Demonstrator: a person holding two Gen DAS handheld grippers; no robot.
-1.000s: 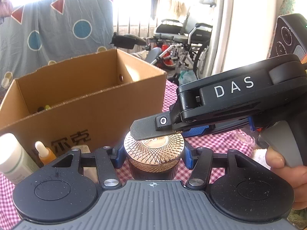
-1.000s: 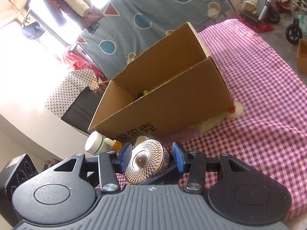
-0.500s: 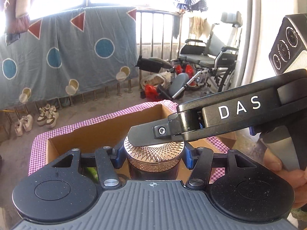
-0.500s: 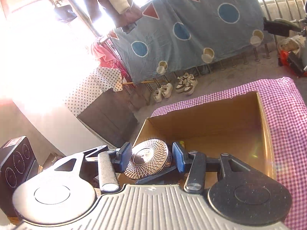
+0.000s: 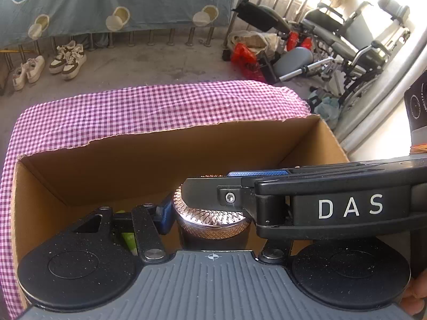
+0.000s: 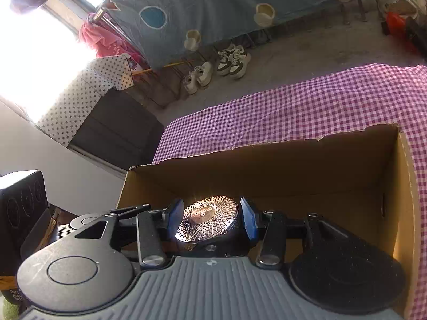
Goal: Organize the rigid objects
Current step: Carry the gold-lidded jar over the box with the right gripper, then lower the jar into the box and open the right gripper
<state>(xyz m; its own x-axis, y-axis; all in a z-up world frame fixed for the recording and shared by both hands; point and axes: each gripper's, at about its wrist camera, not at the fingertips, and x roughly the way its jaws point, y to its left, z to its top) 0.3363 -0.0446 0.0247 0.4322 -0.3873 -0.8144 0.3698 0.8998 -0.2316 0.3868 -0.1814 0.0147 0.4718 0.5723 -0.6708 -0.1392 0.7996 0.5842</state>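
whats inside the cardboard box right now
The jar, held over the cardboard box by both grippers, and something green. The grippers cover most of the floor.

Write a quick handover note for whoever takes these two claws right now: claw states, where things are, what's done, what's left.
Left claw: shut on the jar, gripping its dark body.
Right claw: shut on the same jar, pads on its patterned copper lid.
Jar is held over the open cardboard box on the checked cloth; something green already lies inside.
Done: jar carried to the box.
Left: lower it in, release both claws.
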